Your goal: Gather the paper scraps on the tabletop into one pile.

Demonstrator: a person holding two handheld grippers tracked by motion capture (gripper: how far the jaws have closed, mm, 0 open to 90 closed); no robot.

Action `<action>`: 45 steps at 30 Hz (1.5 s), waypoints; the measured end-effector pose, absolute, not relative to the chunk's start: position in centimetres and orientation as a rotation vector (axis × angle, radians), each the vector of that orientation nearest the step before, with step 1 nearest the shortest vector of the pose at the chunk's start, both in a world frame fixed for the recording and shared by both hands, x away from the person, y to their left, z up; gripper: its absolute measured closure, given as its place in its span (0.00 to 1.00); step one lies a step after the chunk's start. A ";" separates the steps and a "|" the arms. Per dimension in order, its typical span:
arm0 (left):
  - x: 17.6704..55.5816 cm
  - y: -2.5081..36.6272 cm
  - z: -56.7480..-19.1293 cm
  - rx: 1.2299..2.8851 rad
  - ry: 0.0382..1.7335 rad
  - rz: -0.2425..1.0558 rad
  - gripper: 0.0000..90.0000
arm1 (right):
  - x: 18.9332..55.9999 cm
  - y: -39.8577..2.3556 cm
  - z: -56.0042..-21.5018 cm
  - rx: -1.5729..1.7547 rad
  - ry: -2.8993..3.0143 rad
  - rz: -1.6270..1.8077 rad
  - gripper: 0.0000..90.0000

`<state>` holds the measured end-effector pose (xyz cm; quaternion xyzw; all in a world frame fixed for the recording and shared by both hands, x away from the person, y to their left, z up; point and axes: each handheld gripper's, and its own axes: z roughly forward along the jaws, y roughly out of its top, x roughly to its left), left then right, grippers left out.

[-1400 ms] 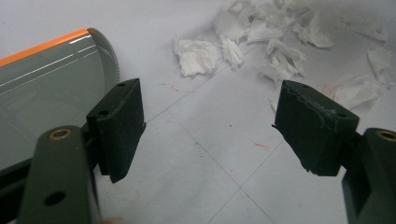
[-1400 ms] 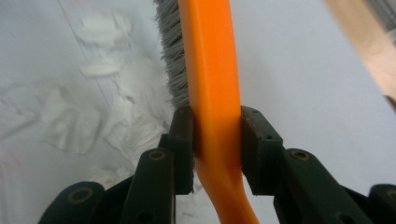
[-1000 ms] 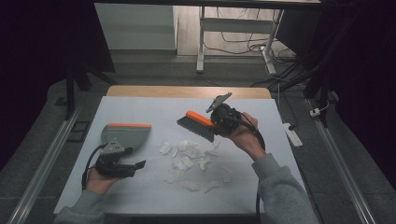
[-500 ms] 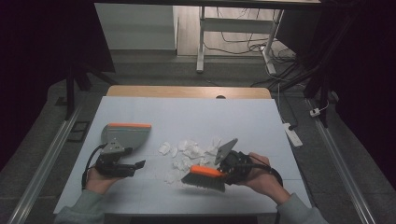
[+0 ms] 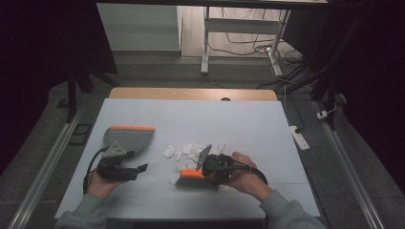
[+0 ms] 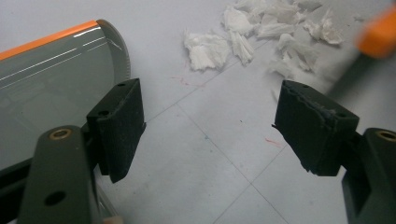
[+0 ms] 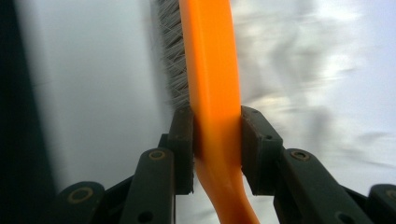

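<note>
The right tool [image 5: 206,172] clenches the orange brush [image 5: 192,178] just beside the paper scraps [image 5: 187,150], likely to sweep them toward the dustpan [image 5: 128,138] beside the released left tool [image 5: 138,168].

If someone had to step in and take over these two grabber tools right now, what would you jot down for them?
Right gripper: shut on the orange brush, bristles down on the table's white sheet, at the near edge of the paper scraps.
Left gripper: open and holding nothing, just near of the grey dustpan, which lies flat to the left of the scraps.
Done: brush picked up and set at the pile.
Left: no scraps seen in the dustpan yet. Probably steady the pan with the left gripper, then sweep the scraps leftward into it.
</note>
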<state>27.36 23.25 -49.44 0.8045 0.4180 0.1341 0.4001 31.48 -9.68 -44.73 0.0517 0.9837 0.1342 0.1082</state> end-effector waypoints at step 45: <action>27.4 24.0 -49.4 2.013 1.082 0.365 0.28 | 40.1 0.7 -46.4 0.886 2.792 0.903 0.75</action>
